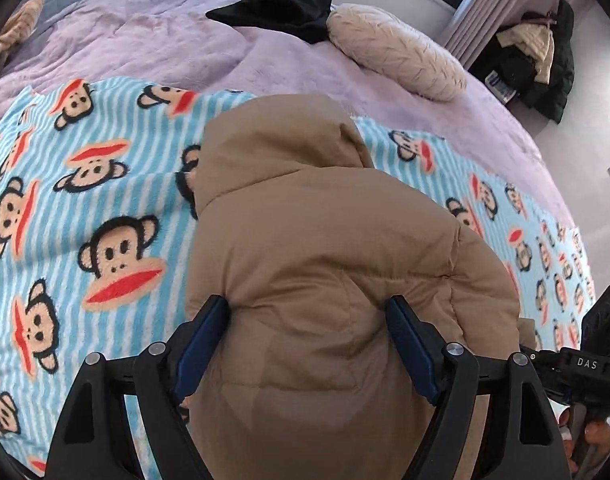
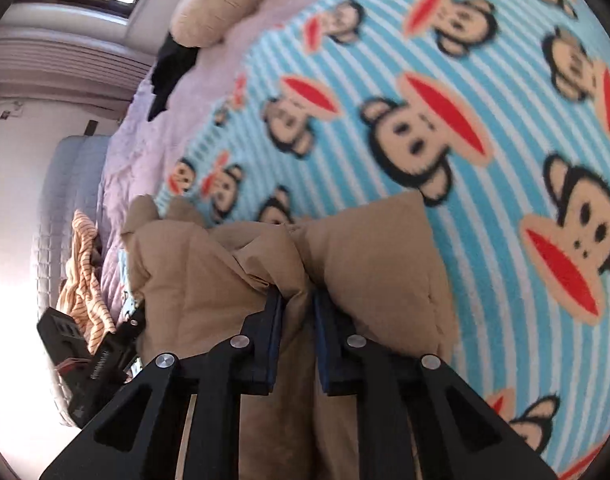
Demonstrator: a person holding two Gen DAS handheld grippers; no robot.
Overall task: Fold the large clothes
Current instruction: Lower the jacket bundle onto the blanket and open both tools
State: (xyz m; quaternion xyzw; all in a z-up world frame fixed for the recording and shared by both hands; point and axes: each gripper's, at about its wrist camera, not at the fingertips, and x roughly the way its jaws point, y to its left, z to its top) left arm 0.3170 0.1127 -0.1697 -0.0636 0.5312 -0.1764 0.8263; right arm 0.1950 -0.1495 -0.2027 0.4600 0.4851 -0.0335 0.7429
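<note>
A tan padded hooded jacket [image 1: 325, 260] lies on a blue striped monkey-print blanket [image 1: 85, 200], hood pointing away from me. My left gripper [image 1: 307, 312] is open, its blue-padded fingers [image 1: 205, 340] spread wide over the jacket's back. In the right wrist view the same jacket [image 2: 209, 280] is bunched up, and my right gripper [image 2: 297, 300] is shut on a fold of its fabric, held over the blanket [image 2: 465, 160]. The right gripper's body also shows at the left wrist view's right edge [image 1: 585, 364].
The blanket lies on a lilac bedspread [image 1: 185, 40]. A cream pillow [image 1: 397, 52] and a black garment [image 1: 281, 12] lie at the far side. A striped orange cloth [image 2: 81, 280] lies at the bed's edge. Dark clothes [image 1: 545, 64] hang by the window.
</note>
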